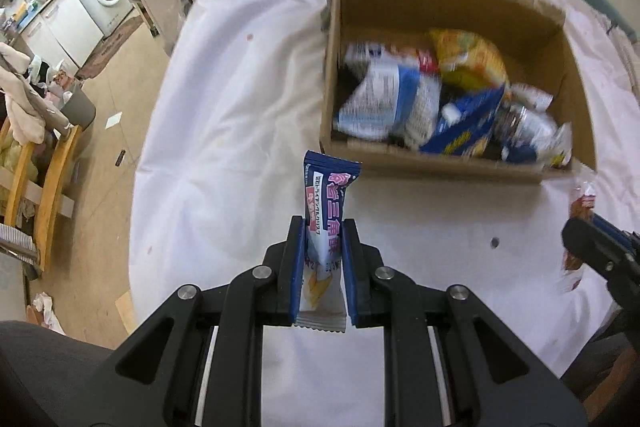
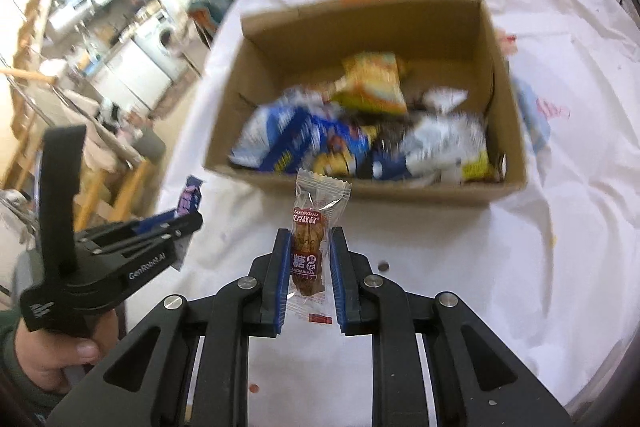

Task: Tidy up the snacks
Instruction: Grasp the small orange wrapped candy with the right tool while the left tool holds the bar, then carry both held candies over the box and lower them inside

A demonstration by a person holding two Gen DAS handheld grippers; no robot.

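I am clamping a blue-and-white snack packet (image 1: 326, 223) tight in my left gripper (image 1: 323, 227). My right gripper (image 2: 309, 239) is pinching a clear-wrapped brown snack (image 2: 308, 259). The cardboard box (image 2: 400, 187) of snacks is lying at twelve o'clock on the white cloth (image 2: 520, 247).

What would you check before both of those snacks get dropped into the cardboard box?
1. Left gripper shut on the blue snack packet: ok.
2. Right gripper shut on the clear-wrapped brown snack: ok.
3. Cardboard box open on top: ok.
4. Room left in the box: ok, its far part looks bare.
5. Grippers apart from each other: ok.
6. Grippers over the box: not ok, both short of its near wall.
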